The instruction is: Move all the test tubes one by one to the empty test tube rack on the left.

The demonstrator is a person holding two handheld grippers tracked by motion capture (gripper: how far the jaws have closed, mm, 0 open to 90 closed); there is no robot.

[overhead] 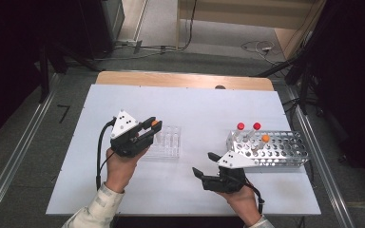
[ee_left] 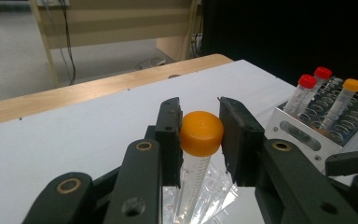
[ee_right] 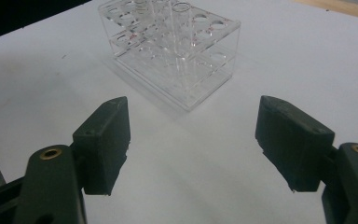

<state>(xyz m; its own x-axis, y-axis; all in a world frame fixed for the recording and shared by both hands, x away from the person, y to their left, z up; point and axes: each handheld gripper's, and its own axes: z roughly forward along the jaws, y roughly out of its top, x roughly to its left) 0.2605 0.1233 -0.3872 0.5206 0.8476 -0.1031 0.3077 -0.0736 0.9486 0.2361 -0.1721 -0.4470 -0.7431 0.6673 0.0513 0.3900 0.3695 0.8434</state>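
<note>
- The work in hand looks like moving capped tubes from the metal rack (overhead: 285, 147) into the clear acrylic rack (overhead: 167, 141), which serves as the landmark here
- The left gripper (overhead: 151, 127) hangs directly over the near-left part of the clear rack, its jaws closed on the orange-capped tube (ee_left: 200, 135); the pads clamp the cap on both sides, and the tube body points down toward the rack
- Risk: the grip is on the smooth cap alone, so the tube could swing or tilt, miss a hole and strike the rack's top plate
- Risk: a sideways push from a misaligned tube could slide the light clear rack across the white table (overhead: 195, 190), since nothing steadies it
- The right gripper (overhead: 205, 165) sits well to the right of the clear rack, just beside the metal rack, jaws spread wide with nothing between them
- Two red-capped tubes (overhead: 248, 128) and another orange-capped one (overhead: 264, 139) stand in the metal rack, well apart from the clear rack
</note>
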